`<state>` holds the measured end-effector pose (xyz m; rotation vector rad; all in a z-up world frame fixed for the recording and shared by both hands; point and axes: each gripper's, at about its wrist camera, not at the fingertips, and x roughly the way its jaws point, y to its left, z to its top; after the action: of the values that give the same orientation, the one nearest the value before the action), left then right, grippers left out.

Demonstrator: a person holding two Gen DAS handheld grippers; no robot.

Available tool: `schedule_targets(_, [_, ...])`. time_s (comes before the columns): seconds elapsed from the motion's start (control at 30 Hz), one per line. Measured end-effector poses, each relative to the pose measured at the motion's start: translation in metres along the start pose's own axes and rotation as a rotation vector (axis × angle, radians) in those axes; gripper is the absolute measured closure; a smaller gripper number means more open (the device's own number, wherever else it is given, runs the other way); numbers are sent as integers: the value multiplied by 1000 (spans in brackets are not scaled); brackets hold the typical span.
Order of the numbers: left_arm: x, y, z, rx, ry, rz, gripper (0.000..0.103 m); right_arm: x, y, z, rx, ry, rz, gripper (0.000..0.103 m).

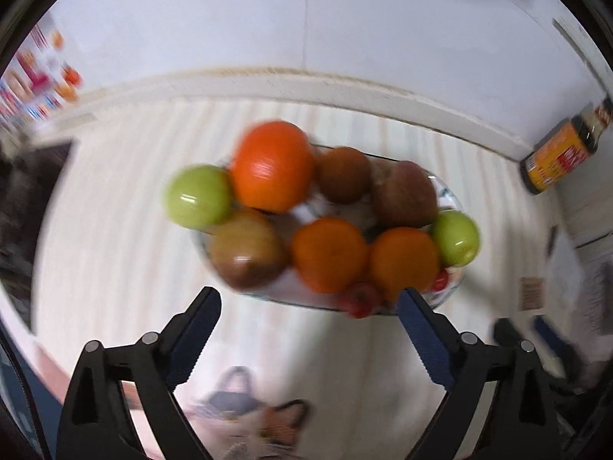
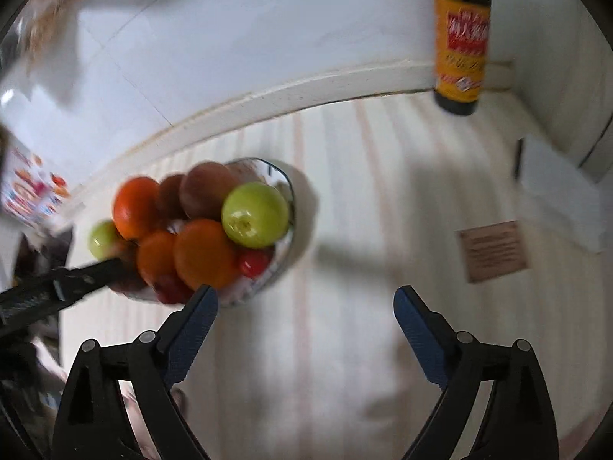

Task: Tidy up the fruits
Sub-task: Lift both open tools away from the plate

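Striped pale surface (image 1: 115,230) against a white wall carries a glass plate (image 1: 450,191) heaped with oranges, green apples, brown fruit and small red ones. Left tongs (image 1: 308,308) and right tongs (image 2: 305,306) both stand released, nothing between them. Sauce bottle (image 2: 459,42) stands well apart by the wall.

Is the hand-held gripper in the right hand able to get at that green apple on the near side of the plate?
Probably yes. The right hand-held gripper is open and empty, and the green apple sits on top of the pile at the plate's edge, with nothing between them.
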<state>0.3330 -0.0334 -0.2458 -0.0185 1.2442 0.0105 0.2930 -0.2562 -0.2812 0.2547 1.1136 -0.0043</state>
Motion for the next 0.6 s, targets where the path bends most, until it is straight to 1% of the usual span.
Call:
schedule_targets(0.03, [-6, 3, -4, 12, -14, 28, 7, -7, 3, -2, -19, 2, -23, 5])
schedule_targets(0.1, [-21, 12, -12, 17, -40, 44, 7, -21, 10, -6, -55, -12, -62, 5])
schedule_targets(0.17, [-36, 18, -19, 23, -60, 50, 7, -35, 17, -9, -76, -29, -73, 5])
schedule_targets(0.4, [-104, 43, -51, 54, -149, 21, 7, -98, 54, -29, -116, -88, -58, 5])
schedule_targets(0.47, [-130, 51, -63, 66, -190, 18, 7, -125, 66, -41, -123, -117, -58, 5])
schedule_targets(0.53, [-156, 60, -77, 73, -220, -1, 7, -148, 78, -53, -127, -146, -67, 5])
schedule_targets(0.6, [-181, 69, -91, 85, -247, -13, 7, -175, 88, -68, -121, -174, -58, 5])
